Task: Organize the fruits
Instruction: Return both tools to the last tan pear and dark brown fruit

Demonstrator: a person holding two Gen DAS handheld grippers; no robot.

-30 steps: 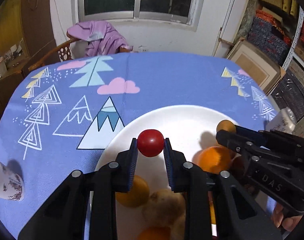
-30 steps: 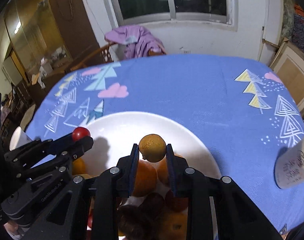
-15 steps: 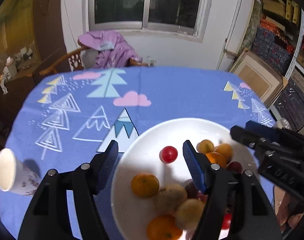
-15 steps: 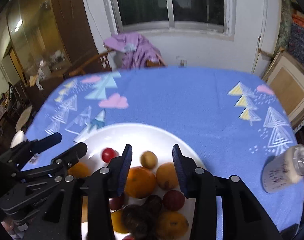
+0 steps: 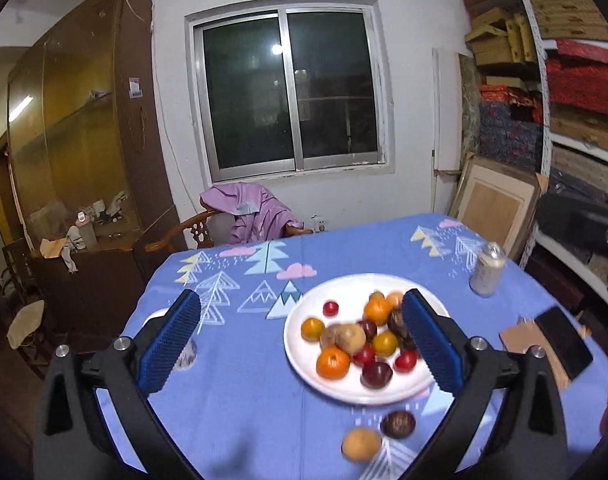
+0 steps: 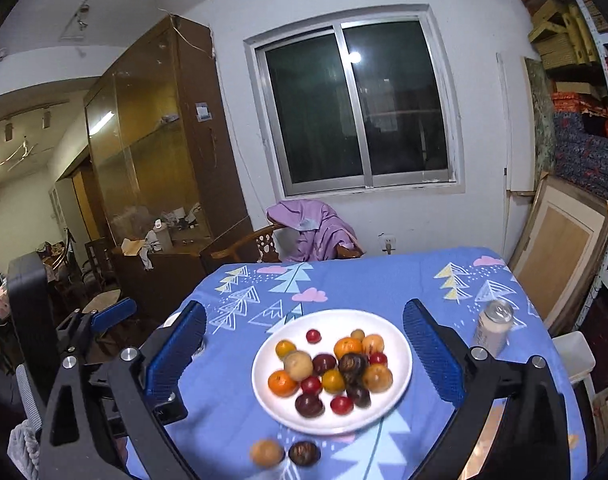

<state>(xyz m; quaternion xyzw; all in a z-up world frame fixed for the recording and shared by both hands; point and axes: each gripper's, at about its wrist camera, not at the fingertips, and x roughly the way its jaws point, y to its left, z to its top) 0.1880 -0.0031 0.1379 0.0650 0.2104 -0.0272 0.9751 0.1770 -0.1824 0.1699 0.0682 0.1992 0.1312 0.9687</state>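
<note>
Left wrist view: your left gripper [image 5: 300, 340] has its jaws opening, already spread wide, blue pads apart and nothing pressed between them; the plate [image 5: 304, 354] merely shows through the gap, well below. Right wrist view: your right gripper [image 6: 304, 354] is likewise opening and spread wide, gripping nothing, with the same plate [image 6: 400, 360] seen between its fingers. The plate sits on the blue cloth [image 6: 384, 280] and carries the fruit heap: oranges, dark plums, small red fruits and pale brown ones, bunched toward the plate's middle and near side. A red fruit [image 6: 313, 335] lies alone at the plate's far side, apart from the heap; a small tan fruit [image 6: 357, 334] lies just beside it to the right, against the heap's far edge. Two fruits are off the plate, on the cloth at its near rim: a tan one [image 6: 266, 453] and a dark one [image 6: 303, 453], side by side, close to touching. A can [image 6: 494, 328] stands upright to the right of the plate, well apart. A cup [image 5: 186, 354] stands left of the plate, mostly hidden by your left finger. A phone [image 5: 564, 340] lies beyond the plate's right side.
</note>
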